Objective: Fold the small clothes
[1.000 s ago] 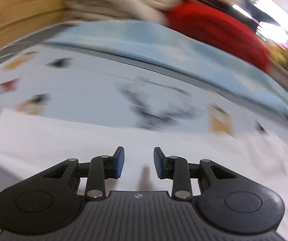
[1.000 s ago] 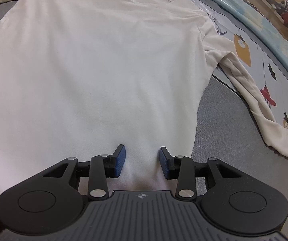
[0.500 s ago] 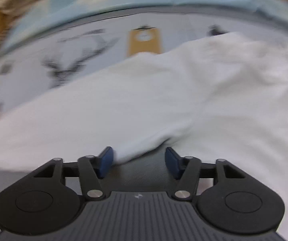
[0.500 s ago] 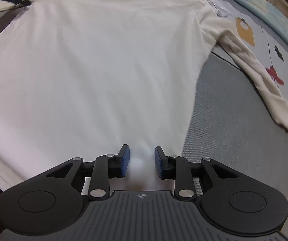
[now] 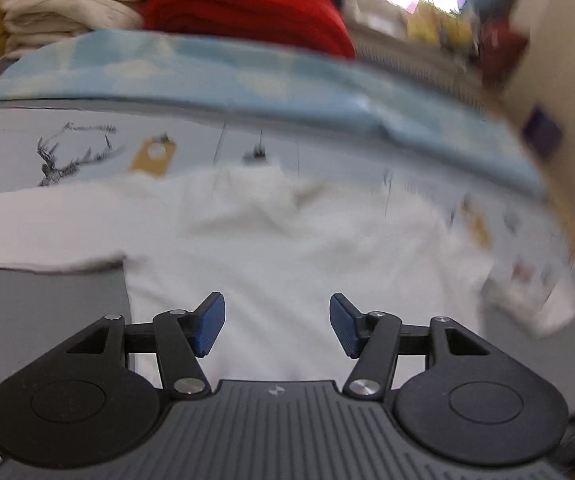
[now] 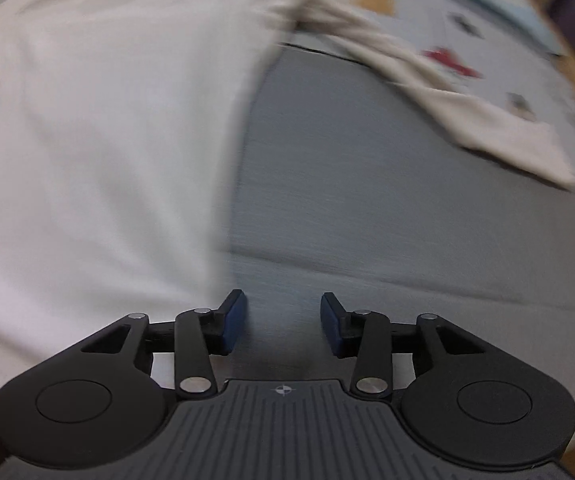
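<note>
Shirt [image 5: 287,248], cream, long-sleeved, lies flat on the grey mat [image 6: 367,184], both sleeves out sideways. My left claw [image 5: 275,326] hovers over its body, jaws opening, empty; my right claw [image 6: 283,322] hangs just off the side edge, jaws opening, only mat between them. I'd pinch that edge squarely and fold inward. There's bare mat to the right, below the sleeve [image 6: 487,120].

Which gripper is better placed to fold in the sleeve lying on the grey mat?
Probably the right gripper: its view shows that sleeve ahead and nothing between its opening jaws. The left gripper, also opening, hovers over the shirt body.
</note>
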Demonstrator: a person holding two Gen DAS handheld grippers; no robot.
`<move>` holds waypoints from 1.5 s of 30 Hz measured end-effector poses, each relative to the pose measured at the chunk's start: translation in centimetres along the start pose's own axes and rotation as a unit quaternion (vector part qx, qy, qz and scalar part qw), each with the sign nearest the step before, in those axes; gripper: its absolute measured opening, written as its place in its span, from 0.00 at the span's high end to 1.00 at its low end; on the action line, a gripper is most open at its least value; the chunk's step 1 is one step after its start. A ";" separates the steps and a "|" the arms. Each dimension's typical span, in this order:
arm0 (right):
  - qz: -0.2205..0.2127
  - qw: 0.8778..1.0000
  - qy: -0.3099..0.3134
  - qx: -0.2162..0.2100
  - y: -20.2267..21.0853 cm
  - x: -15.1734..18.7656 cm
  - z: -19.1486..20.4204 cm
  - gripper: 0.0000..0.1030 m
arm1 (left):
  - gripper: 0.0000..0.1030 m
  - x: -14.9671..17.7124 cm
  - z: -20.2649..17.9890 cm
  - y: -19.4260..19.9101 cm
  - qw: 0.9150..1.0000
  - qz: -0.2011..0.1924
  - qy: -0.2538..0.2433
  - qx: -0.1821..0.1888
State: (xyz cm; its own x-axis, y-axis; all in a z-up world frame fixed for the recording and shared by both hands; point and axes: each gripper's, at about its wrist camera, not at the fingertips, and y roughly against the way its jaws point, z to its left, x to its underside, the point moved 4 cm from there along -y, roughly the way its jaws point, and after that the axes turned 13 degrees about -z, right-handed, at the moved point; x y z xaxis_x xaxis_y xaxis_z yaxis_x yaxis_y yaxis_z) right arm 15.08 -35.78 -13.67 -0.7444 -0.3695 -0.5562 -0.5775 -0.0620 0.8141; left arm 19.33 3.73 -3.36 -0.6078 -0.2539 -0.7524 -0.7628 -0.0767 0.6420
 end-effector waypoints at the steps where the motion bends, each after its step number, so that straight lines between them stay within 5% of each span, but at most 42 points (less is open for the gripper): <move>1: -0.001 1.000 0.004 0.027 -0.1 0.3 -0.8 0.59 | 0.38 0.6 -0.8 -1.0 0.999 0.012 -0.025 -0.016; 4: -0.019 0.998 -0.042 0.049 0.0 0.5 -3.7 0.59 | 0.39 0.3 -1.7 -3.2 0.999 0.017 -0.035 -0.023; 8: -0.094 0.985 -0.119 0.082 0.8 -0.4 -7.6 0.59 | 0.39 -2.2 -1.6 -4.6 1.000 -0.002 -0.014 -0.024; 13: -0.183 0.947 -0.237 0.120 0.4 -2.5 -11.7 0.60 | 0.38 -2.8 -1.0 -5.2 1.000 -0.003 -0.017 -0.022; 18: -0.243 0.913 -0.281 0.170 -0.7 -5.1 -15.1 0.60 | 0.38 -2.1 -0.7 -7.0 0.999 0.024 -0.007 -0.025; 22: -0.240 0.892 -0.332 0.194 -3.6 -7.2 -18.1 0.59 | 0.38 -2.0 -0.6 -7.8 0.999 0.026 -0.017 -0.024; 32: -0.144 0.910 -0.325 0.211 -11.5 -9.3 -20.1 0.58 | 0.38 -2.1 1.0 -9.3 0.998 0.041 -0.024 -0.037; 33: -0.145 0.912 -0.317 0.215 -11.8 -9.5 -20.1 0.61 | 0.38 -2.1 1.0 -9.4 0.998 0.042 -0.025 -0.036; 35: -0.150 0.911 -0.306 0.233 -11.8 -9.8 -20.4 0.98 | 0.38 -2.1 0.8 -9.6 0.998 0.044 -0.026 -0.035; 37: -0.178 0.888 -0.357 0.228 -10.6 -9.7 -21.8 0.98 | 0.38 -2.1 0.6 -9.7 0.998 0.045 -0.026 -0.033; 39: -0.276 0.835 -0.427 0.209 -7.3 -9.1 -23.3 0.99 | 0.38 -2.1 0.3 -9.9 0.998 0.045 -0.027 -0.032; 41: -0.420 0.758 -0.451 0.213 -2.7 -7.6 -23.9 0.99 | 0.38 -2.1 0.0 -10.0 0.998 0.045 -0.027 -0.030; 42: -0.447 0.736 -0.455 0.229 -1.5 -6.8 -23.9 0.98 | 0.38 -2.1 -0.1 -10.0 0.998 0.045 -0.027 -0.028; 43: -0.442 0.722 -0.472 0.247 -1.4 -5.6 -24.2 0.98 | 0.38 -2.0 -0.2 -10.1 0.998 0.046 -0.028 -0.027; 45: -0.346 0.727 -0.515 0.294 -3.7 -2.9 -25.2 0.98 | 0.38 -1.9 -0.6 -10.2 0.998 0.047 -0.031 -0.025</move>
State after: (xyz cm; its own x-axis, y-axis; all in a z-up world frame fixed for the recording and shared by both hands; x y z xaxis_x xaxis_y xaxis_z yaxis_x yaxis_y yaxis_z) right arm 27.85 -57.85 -10.84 0.1110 0.4705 -0.8754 -0.7506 0.6170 0.2365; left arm 28.39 4.41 -8.40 -0.6892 -0.2023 -0.6957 -0.6915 -0.1032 0.7150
